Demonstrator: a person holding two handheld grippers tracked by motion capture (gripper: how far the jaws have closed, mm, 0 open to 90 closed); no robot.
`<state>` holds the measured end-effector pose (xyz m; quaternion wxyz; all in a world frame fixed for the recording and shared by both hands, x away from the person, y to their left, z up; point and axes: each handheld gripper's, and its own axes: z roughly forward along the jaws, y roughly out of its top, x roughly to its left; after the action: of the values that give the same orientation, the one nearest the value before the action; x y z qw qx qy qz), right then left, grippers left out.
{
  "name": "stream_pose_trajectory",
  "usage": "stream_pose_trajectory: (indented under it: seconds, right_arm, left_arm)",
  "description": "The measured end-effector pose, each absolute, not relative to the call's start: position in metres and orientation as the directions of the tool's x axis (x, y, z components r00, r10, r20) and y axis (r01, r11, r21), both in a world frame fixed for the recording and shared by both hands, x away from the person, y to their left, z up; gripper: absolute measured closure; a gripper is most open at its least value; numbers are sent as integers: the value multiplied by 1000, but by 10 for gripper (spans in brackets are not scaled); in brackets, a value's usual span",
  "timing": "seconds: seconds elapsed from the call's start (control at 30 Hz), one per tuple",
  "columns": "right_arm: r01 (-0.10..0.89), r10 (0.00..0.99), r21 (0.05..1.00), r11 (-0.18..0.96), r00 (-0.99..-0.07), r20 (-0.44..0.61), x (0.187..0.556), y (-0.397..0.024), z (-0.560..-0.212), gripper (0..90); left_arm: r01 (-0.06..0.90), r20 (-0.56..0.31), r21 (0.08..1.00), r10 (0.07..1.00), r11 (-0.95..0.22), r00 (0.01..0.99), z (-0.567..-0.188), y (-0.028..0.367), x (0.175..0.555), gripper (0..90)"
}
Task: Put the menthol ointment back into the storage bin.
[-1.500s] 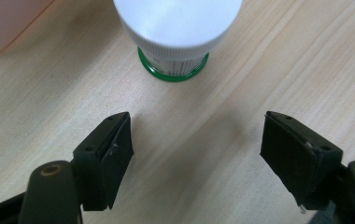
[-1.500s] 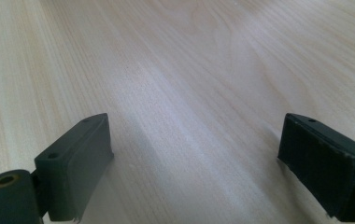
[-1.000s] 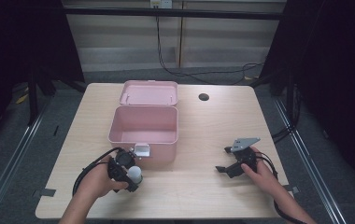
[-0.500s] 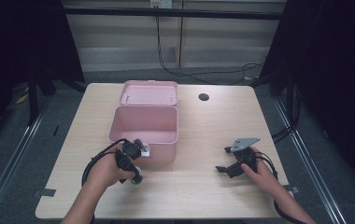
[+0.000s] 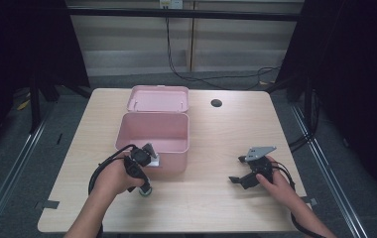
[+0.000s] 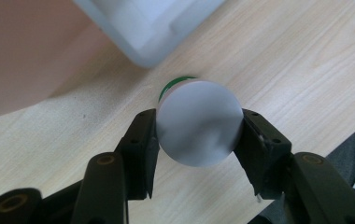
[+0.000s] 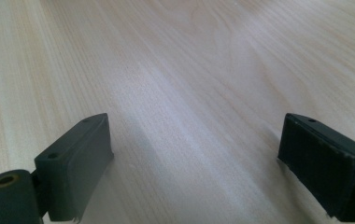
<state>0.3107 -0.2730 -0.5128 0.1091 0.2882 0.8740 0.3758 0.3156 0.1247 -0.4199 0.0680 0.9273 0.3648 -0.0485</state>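
On the wooden table (image 5: 211, 134), toward its near-left part, the person's left hand (image 5: 113, 174) holds the left gripper (image 5: 145, 189) pointing down at the tabletop just in front of the pink box (image 5: 153, 135). In the left gripper view its two black jaws are closed against the sides of a small round bottle (image 6: 199, 122) with a white, flat top and a green band just visible below; the bottle stands on the wood close to the box's near wall. A white, blocky piece (image 6: 152, 25) sits just beyond the bottle in that view, beside the pink wall; what it belongs to I cannot tell. A black cable (image 5: 102, 166) loops from the gripper around the wrist.

The pink box sits left of the table's middle, open, and its lid (image 5: 158, 98) lies flat behind it toward the far edge, touching or nearly touching the box's back.

A small dark round spot (image 5: 216, 103) sits near the far edge, right of the lid.

Toward the near-right corner, the right hand (image 5: 282, 183) holds the right gripper (image 5: 235, 179) low over bare wood, with a grey three-cornered plate (image 5: 260, 151) on top. In the right gripper view its jaws stand wide apart with nothing between them but the tabletop.
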Motion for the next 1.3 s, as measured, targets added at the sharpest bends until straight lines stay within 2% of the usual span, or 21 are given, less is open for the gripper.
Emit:
stream_pose_trajectory:
  seconds: [0.77,1.3]
  right_arm:
    - [420,586,721,550,-810,25,311,-273,-513,90]
    - [421,585,720,552,-810,25,311,-273,-513,91]
  left_arm:
    - [680,-168,57,665,-731,728,-369,123,314,502]
    - [682,-168,43,668,-730,725,-319,121,320,503]
